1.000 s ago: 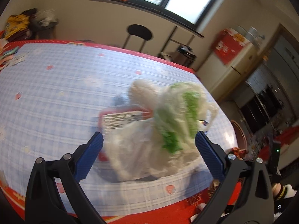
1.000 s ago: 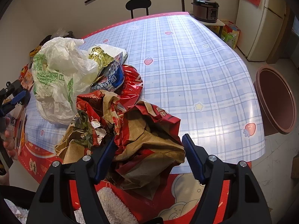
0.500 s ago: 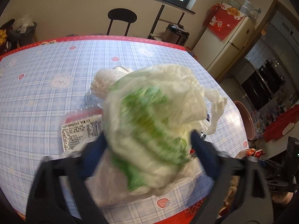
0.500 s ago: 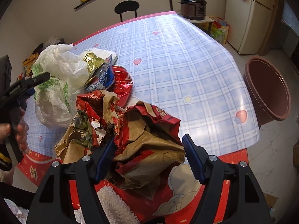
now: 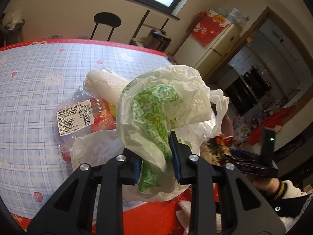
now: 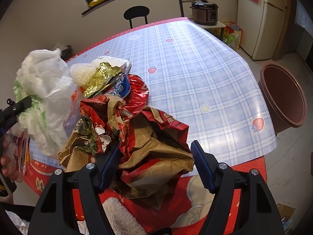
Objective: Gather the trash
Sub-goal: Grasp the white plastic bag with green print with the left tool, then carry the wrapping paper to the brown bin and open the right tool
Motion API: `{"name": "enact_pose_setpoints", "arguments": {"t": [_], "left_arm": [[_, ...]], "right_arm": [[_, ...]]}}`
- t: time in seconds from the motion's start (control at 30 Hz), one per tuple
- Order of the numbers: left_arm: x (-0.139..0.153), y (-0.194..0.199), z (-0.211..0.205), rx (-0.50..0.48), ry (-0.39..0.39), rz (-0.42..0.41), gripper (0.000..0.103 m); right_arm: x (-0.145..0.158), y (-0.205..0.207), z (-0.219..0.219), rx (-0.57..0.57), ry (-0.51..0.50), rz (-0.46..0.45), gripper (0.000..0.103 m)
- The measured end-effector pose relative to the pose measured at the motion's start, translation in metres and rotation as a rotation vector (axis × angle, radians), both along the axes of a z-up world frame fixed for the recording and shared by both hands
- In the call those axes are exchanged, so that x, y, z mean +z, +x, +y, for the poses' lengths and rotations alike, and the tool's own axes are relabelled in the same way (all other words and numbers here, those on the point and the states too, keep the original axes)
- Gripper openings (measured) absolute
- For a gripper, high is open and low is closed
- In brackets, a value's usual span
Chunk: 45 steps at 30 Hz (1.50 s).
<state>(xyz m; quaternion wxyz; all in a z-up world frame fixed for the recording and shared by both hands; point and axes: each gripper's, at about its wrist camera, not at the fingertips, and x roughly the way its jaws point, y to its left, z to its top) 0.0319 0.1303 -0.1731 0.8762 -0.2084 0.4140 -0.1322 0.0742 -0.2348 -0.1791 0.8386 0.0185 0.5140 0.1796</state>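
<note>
My left gripper [image 5: 155, 157] is shut on a crumpled white plastic bag with green print [image 5: 162, 107] and holds it lifted off the table; the bag also shows in the right wrist view [image 6: 42, 94]. Under it lie a clear plastic tray with a white label [image 5: 78, 115] and a white foam wrap [image 5: 103, 84]. My right gripper [image 6: 155, 163] is open around a crumpled red and brown paper bag [image 6: 154, 143] at the table's near edge. Gold foil [image 6: 99, 76], a blue wrapper [image 6: 120, 87] and a red foil wrapper [image 6: 138, 90] lie behind it.
The table has a blue checked cloth [image 6: 191, 62] with a red border. A brown bin [image 6: 283, 98] stands on the floor to the right. A black chair [image 6: 136, 14], a rice cooker [image 6: 204, 12] and a fridge [image 6: 272, 15] stand beyond.
My left gripper closed on the white and green bag and raised it off the table. My right gripper stayed open around the paper bag.
</note>
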Motion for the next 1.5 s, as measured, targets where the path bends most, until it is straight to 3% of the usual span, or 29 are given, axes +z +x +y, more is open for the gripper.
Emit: {"name": "enact_pose_setpoints", "arguments": {"t": [0.2, 0.4, 0.5, 0.67, 0.83, 1.13, 1.3, 1.5], "left_arm": [[0.045, -0.038, 0.04, 0.144, -0.017, -0.117, 0.029], [0.085, -0.073, 0.103, 0.362, 0.066, -0.213, 0.029], [0.091, -0.084, 0.12, 0.412, 0.09, -0.225, 0.029], [0.083, -0.086, 0.126, 0.428, 0.066, -0.2, 0.029], [0.071, -0.075, 0.105, 0.384, 0.045, -0.178, 0.029], [0.074, -0.038, 0.029, 0.331, 0.062, -0.178, 0.029], [0.071, -0.014, -0.025, 0.325, 0.077, -0.154, 0.029], [0.067, 0.011, -0.083, 0.331, 0.088, -0.131, 0.029]], "right_arm": [[0.006, -0.002, 0.016, 0.028, 0.012, -0.023, 0.071], [0.014, -0.007, 0.024, 0.024, 0.024, -0.052, 0.071], [0.018, -0.01, 0.022, 0.007, 0.015, -0.063, 0.071], [0.029, -0.01, 0.006, -0.035, -0.009, -0.081, 0.071], [0.044, -0.005, -0.027, -0.096, -0.018, -0.123, 0.071], [0.048, 0.022, -0.12, -0.188, 0.005, -0.153, 0.071], [0.049, 0.051, -0.191, -0.23, 0.012, -0.169, 0.071], [0.036, 0.101, -0.267, -0.327, -0.05, -0.164, 0.071]]}}
